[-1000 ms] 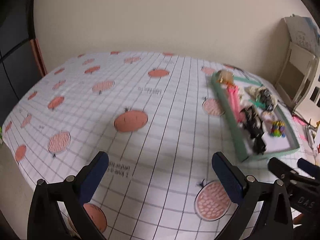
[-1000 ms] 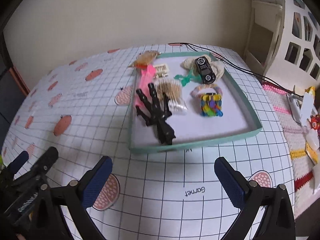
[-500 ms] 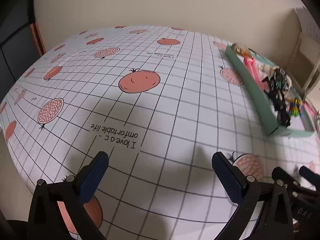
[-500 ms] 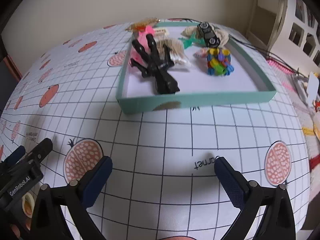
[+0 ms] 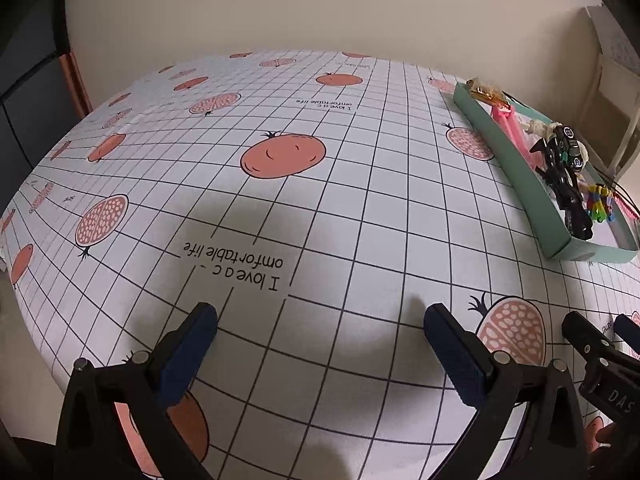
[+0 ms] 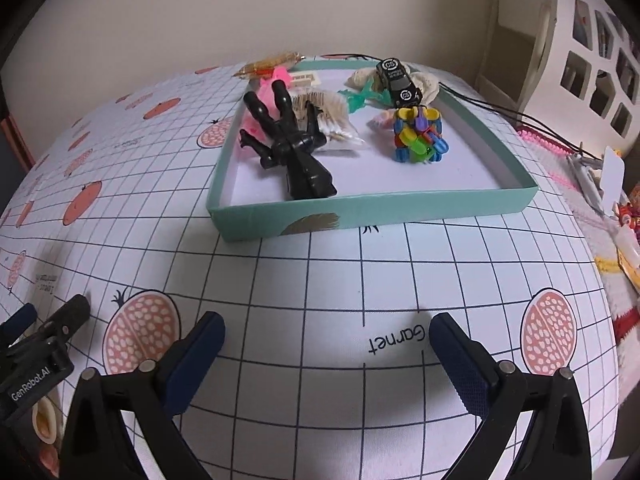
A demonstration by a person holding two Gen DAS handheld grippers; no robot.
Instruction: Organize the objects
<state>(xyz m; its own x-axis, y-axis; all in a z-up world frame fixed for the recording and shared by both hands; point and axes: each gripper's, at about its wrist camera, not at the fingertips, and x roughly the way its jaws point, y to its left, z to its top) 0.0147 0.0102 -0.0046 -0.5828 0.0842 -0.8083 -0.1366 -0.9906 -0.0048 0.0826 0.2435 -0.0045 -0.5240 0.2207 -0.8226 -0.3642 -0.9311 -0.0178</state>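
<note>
1. Our left gripper [image 5: 320,332] hangs low over the gridded tabletop [image 5: 320,208] with fingers spread wide, holding nothing.
2. Our right gripper [image 6: 326,340] is likewise wide open and empty, just short of the teal tray [image 6: 372,212].
3. In the tray, a black toy hand [image 6: 292,148] lies at the left, beside a cotton swab packet [image 6: 332,120].
4. Right of those sits a multicoloured toy [image 6: 418,134], with a black toy car [image 6: 398,80] behind it at the far edge.

Gridded tablecloth [image 6: 320,272], perhaps white shelving [image 6: 592,64]
</note>
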